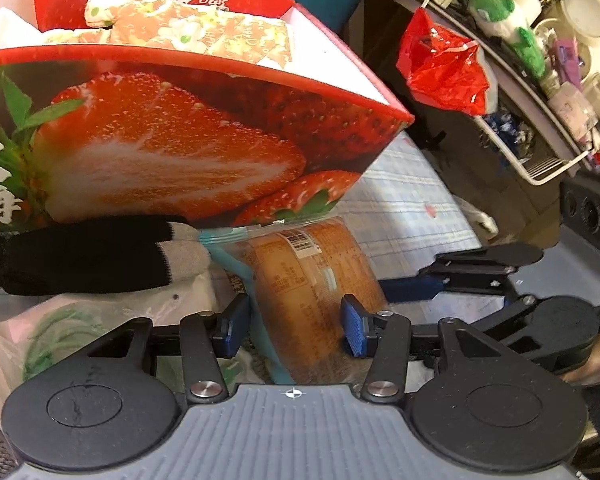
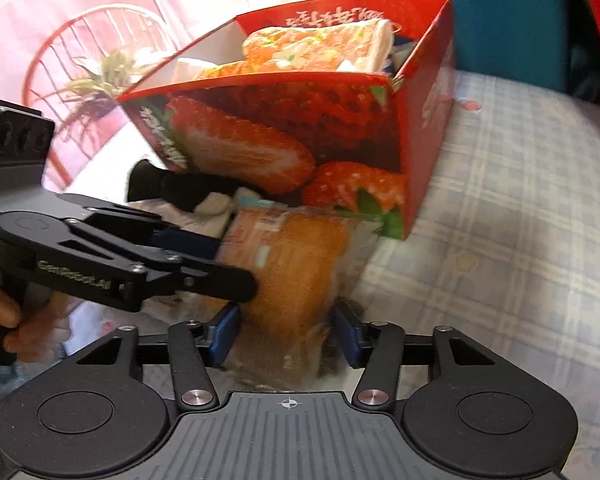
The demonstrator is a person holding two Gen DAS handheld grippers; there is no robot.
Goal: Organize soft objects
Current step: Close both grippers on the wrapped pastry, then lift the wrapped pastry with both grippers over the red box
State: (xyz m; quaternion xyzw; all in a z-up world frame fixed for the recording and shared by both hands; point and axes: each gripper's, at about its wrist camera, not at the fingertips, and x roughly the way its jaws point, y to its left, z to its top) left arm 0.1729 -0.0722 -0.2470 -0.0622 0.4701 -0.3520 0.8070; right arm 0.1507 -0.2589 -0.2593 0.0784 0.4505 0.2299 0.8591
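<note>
Both sets of jaws stand partly apart around the same bagged sponge cake [image 1: 316, 288], which lies on the checked bedcover [image 2: 520, 240] just in front of the strawberry box [image 2: 300, 132]. Whether the pads truly pinch the wrapper I cannot tell. Its long axis runs away from the right gripper [image 2: 285, 338] toward the box. The left gripper [image 1: 295, 324] view adds a black sock [image 1: 83, 256] beside the bag; the right view shows folded cloths inside the box.

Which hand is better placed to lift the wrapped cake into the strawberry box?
Probably right. The right hand-held gripper has the cake between its pads, facing the box. The left hand-held gripper also straddles it, but its right pad looks clear of the wrapper.
</note>
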